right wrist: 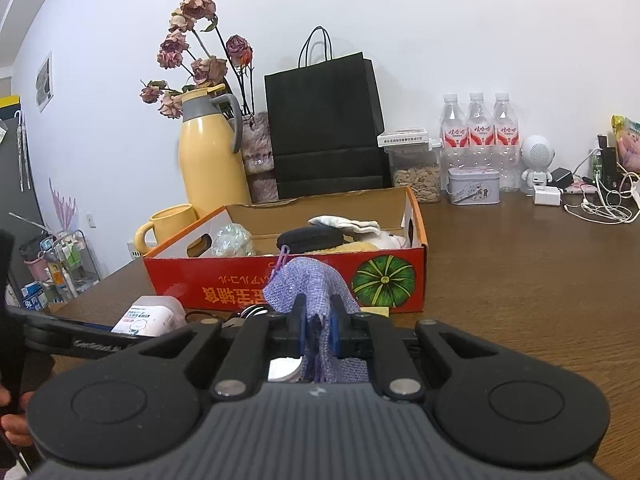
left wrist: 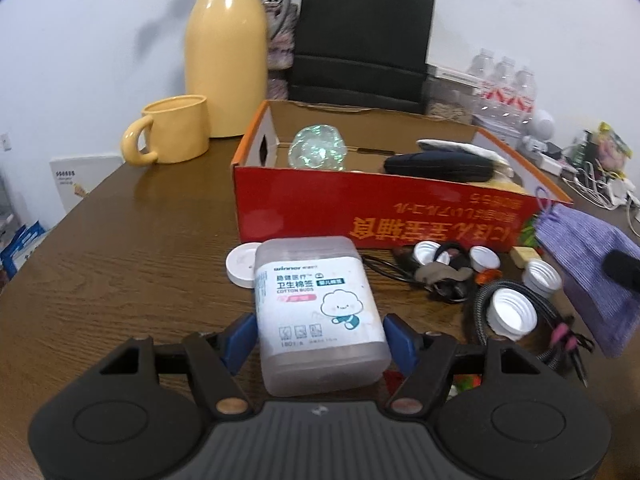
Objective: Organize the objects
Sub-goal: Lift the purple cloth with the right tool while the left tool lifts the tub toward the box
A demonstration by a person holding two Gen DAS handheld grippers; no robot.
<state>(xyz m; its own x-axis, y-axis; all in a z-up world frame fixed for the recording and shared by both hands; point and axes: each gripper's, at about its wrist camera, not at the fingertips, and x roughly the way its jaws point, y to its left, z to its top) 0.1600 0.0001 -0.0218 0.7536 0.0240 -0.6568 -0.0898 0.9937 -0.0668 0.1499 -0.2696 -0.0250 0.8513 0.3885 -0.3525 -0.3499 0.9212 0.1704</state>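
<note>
A translucent cotton-bud box lies on the brown table between the blue pads of my left gripper; the pads touch its sides, so the gripper is shut on it. The box also shows in the right wrist view. My right gripper is shut on a purple knitted pouch and holds it up in front of the red cardboard box. The pouch shows at the right of the left wrist view. The red box holds a shiny ball, a black case and white cloth.
White bottle caps, a round white lid, cables and small bits lie beside the cotton-bud box. A yellow mug, yellow jug, black bag, water bottles and chargers stand behind.
</note>
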